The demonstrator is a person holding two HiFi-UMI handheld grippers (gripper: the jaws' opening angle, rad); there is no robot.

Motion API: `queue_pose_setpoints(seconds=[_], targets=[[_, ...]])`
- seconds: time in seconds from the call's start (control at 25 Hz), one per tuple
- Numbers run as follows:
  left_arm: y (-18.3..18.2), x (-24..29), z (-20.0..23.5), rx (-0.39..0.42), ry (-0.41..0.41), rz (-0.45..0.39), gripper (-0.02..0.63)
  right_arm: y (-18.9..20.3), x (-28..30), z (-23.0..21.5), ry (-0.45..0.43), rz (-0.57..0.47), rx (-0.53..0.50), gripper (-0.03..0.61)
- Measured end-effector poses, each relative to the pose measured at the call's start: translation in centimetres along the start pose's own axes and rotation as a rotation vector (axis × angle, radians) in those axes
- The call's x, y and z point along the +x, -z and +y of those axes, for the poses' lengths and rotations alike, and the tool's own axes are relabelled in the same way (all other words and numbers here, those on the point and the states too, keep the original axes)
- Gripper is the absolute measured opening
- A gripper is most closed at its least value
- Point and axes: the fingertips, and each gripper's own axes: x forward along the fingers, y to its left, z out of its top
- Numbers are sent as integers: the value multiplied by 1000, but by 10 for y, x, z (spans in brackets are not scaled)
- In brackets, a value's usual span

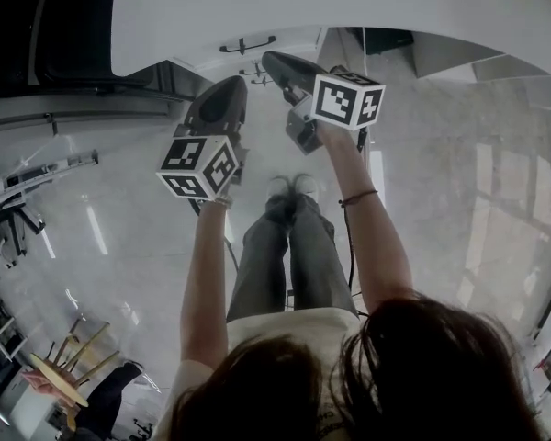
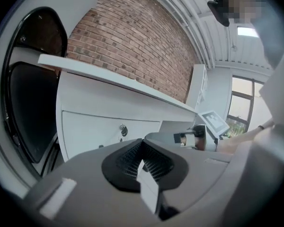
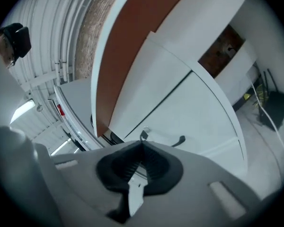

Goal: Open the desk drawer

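From the head view: left claw (image 1: 237, 83) and right claw (image 1: 268, 58) side by side near the drawer handle (image 1: 246, 44), under the white tabletop (image 1: 349, 7). Left gripper view: left claw (image 2: 142, 142) clenched, empty, facing the drawer (image 2: 94, 131) front with keyhole (image 2: 123, 130). Right gripper view: right claw (image 3: 142, 144) clenched, empty, drawer handle (image 3: 177, 142) just beyond.

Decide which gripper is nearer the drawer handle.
Right. The right gripper sits just short of the drawer handle; the left gripper hangs further back, to its left.
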Motion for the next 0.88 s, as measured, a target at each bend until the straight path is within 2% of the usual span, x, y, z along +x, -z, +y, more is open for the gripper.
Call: queue_pose_setpoints(seconds=[0.16, 0.56, 0.88], targets=[[13, 10, 4, -6, -5, -10, -2, 7, 8, -19, -10, -19, 79, 3], [29, 26, 13, -16, -19, -17, -2, 21, 22, -48, 15, -18, 162, 3], [33, 26, 24, -28, -41, -9, -2, 29, 32, -60, 19, -38, 256, 43]])
